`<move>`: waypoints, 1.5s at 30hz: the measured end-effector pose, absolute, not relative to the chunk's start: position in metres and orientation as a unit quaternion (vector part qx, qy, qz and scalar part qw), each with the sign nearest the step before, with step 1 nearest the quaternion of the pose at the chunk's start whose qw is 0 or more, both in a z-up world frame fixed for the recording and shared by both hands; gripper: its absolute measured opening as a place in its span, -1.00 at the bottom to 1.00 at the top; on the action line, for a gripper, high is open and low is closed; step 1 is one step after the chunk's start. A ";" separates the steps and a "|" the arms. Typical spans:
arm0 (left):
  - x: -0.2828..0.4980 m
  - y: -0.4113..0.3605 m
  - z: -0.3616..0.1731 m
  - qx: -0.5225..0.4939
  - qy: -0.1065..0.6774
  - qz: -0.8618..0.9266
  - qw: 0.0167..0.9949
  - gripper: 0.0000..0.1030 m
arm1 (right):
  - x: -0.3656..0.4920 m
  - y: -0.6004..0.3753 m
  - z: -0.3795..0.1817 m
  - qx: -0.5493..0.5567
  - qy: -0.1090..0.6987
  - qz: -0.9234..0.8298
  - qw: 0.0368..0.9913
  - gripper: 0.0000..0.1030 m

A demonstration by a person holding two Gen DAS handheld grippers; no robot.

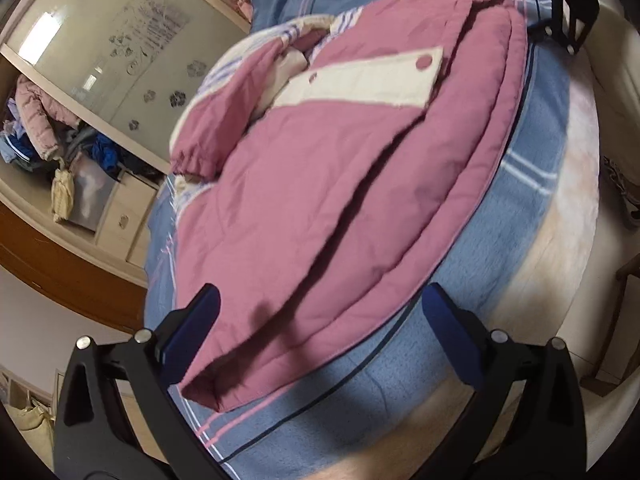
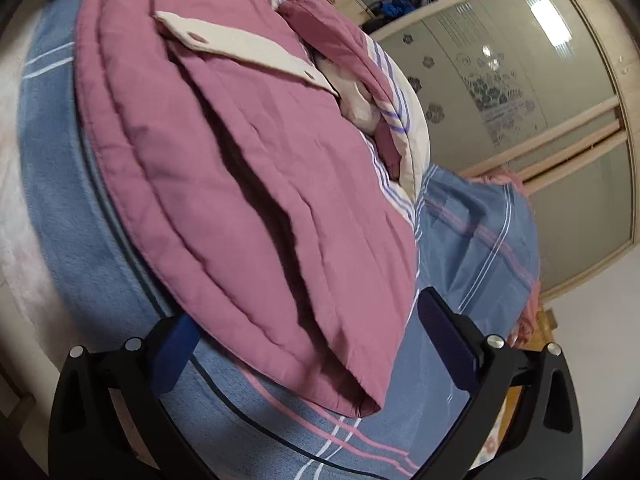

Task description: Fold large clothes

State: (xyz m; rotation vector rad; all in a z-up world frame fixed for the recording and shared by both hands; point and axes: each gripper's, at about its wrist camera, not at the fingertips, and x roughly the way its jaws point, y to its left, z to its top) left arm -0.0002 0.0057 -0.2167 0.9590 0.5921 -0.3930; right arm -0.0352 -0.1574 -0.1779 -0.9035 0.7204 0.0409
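Garment: a pink padded jacket (image 1: 320, 184) lies across the middle of both views, on a bed (image 1: 532, 184) with a blue striped cover.
Fold so far: the body looks doubled over itself, layered hems showing along the right edge of the left view; a sleeve (image 1: 216, 120) is tucked in at centre left, and the cream button placket (image 1: 360, 80) lies on top.
Left tool (image 1: 320, 344): fingers spread wide, holding nothing, hovering at the jacket's near corner at the bottom of the frame.
Right tool (image 2: 308, 344): likewise wide and empty, by the near hem.
Left to do: probably one more fold or a tidy; the upper collar area still looks bunched.
Background: wardrobe (image 2: 520, 92) in the right view's upper right.
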 end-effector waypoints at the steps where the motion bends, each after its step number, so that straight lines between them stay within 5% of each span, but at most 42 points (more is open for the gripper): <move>1: 0.000 0.006 -0.219 0.453 0.282 -0.188 0.824 0.96 | -0.033 -0.158 -0.177 -0.419 0.345 0.020 0.840 0.97; 22: 0.050 -0.025 -0.220 0.468 0.126 -0.026 0.874 0.94 | 0.009 -0.146 -0.179 -0.374 0.284 -0.046 0.882 0.97; 26: 0.053 -0.023 -0.222 0.439 0.139 -0.032 0.887 0.57 | 0.023 -0.162 -0.176 -0.291 0.313 -0.026 0.904 0.96; 28: 0.053 -0.028 -0.228 0.450 0.148 -0.032 0.880 -0.09 | 0.026 -0.164 -0.176 -0.266 0.322 -0.016 0.908 0.78; 29: 0.053 -0.033 -0.233 0.464 0.149 -0.030 0.873 -0.27 | 0.027 -0.162 -0.176 -0.261 0.326 -0.009 0.909 0.55; 33: 0.051 -0.040 -0.240 0.479 0.150 -0.024 0.865 -0.57 | 0.027 -0.142 -0.179 -0.298 0.325 -0.019 0.897 -0.55; 36: 0.050 -0.037 -0.232 0.461 0.151 -0.023 0.874 -0.64 | 0.025 -0.134 -0.180 -0.320 0.311 -0.035 0.894 -0.74; 45: 0.047 -0.040 -0.207 0.453 0.119 -0.022 0.883 -0.72 | 0.028 -0.147 -0.154 -0.299 0.309 -0.018 0.902 -0.79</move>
